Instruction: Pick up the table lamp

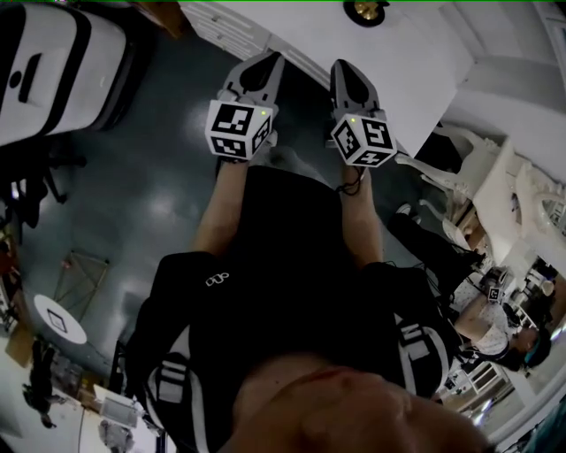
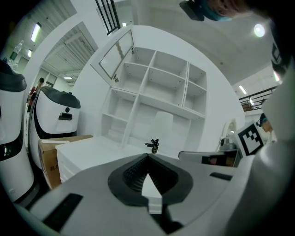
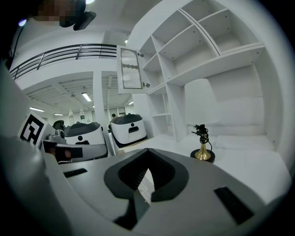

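The table lamp has a white shade, a black stem and a round brass base. It stands on the white table in front of the shelf unit, ahead and to the right of my right gripper. In the left gripper view the lamp is small and far off, just above my left gripper. From the head view only the lamp's base shows at the top edge. Both grippers, left and right, are held side by side near the table's edge. Their jaws are shut and empty.
A white open shelf unit with a glass door rises behind the table. White rounded machines and a cardboard box stand to the left. White chairs stand to the right in the head view. The floor is dark grey.
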Tool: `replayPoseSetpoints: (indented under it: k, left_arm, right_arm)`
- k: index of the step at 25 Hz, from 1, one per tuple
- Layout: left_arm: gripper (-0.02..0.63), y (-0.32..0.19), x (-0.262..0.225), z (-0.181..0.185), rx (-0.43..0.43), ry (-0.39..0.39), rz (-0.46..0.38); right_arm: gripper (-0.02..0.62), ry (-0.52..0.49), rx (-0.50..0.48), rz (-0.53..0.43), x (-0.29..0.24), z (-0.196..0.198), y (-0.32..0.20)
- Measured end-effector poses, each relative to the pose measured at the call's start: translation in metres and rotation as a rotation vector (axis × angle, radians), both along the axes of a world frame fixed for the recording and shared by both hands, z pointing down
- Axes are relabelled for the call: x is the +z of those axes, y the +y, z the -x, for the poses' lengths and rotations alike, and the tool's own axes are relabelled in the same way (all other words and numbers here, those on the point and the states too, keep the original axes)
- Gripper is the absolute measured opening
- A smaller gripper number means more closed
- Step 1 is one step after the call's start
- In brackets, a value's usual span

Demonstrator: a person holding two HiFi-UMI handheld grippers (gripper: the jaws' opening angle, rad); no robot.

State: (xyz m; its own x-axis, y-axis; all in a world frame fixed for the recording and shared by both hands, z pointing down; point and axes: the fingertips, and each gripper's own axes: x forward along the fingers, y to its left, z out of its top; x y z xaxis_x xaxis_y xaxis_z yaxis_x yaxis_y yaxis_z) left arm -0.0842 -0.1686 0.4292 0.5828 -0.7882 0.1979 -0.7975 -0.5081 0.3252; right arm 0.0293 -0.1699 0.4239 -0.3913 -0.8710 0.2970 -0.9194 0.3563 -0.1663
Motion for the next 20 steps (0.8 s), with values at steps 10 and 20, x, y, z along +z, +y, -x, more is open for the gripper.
replayPoseSetpoints:
  k: [10, 20]
  left_arm:
    - [0.009, -0.092, 0.020, -0.033, 0.168, -0.039, -0.054]
    - [0.009, -0.146, 0.042, -0.121, 0.384, -0.129, -0.056]
  right_arm:
    - [0.017, 0.012, 0.200, -0.024, 0.011, -0.043, -0.059]
    - [0.017, -0.019, 0.377, 0.021, 0.036, -0.103, -0.081]
